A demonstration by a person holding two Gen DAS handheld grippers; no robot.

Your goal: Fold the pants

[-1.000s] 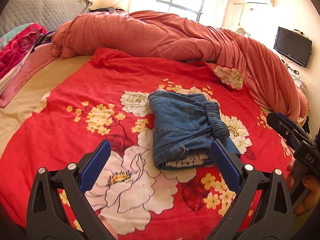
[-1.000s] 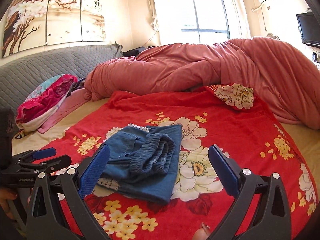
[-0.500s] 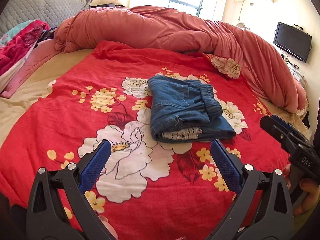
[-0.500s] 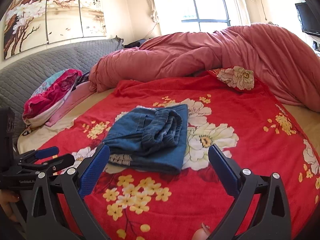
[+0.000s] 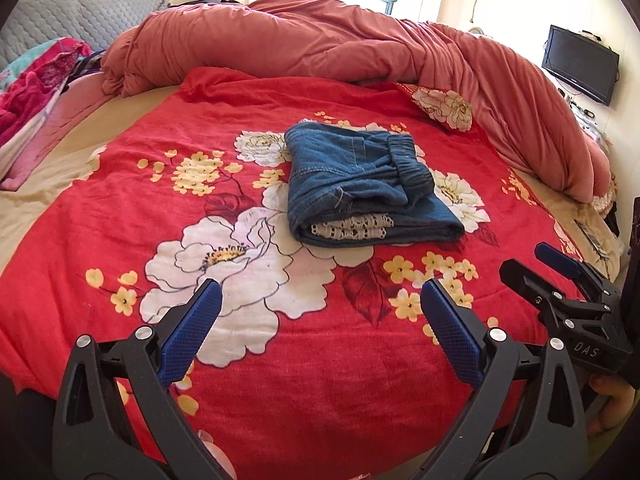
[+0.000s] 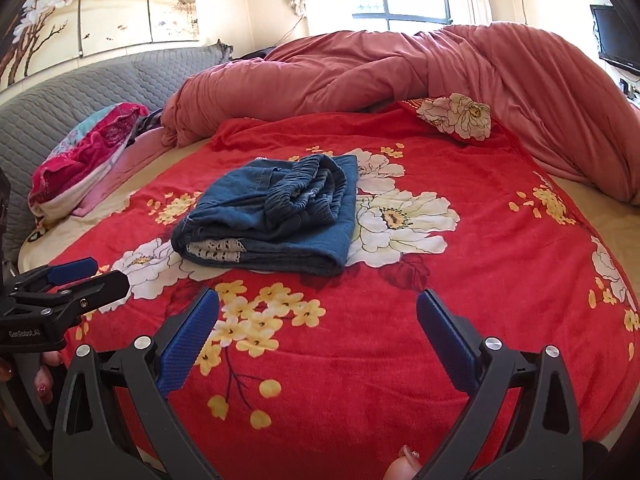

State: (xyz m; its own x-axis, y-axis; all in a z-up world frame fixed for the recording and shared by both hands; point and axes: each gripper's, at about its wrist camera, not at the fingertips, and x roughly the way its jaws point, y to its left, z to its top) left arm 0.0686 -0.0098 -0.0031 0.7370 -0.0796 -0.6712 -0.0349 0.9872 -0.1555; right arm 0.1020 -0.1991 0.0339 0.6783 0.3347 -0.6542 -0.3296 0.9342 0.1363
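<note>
Blue denim pants (image 5: 360,188) lie folded in a compact bundle on the red floral blanket (image 5: 120,208), white lace trim showing at the near edge; they also show in the right wrist view (image 6: 276,216). My left gripper (image 5: 320,316) is open and empty, well short of the pants. My right gripper (image 6: 318,320) is open and empty, also short of them. The right gripper shows in the left wrist view (image 5: 560,276), the left gripper in the right wrist view (image 6: 72,280).
A bunched pink-red duvet (image 5: 340,48) runs along the far side of the bed. Pink and teal bedding (image 6: 84,152) lies by the grey headboard (image 6: 80,88). A TV (image 5: 580,64) hangs on the right wall. The bed edge is just below me.
Both grippers have pulled back from the pants toward the near edge of the bed. The pants stay folded in place. Both grippers remain open.
</note>
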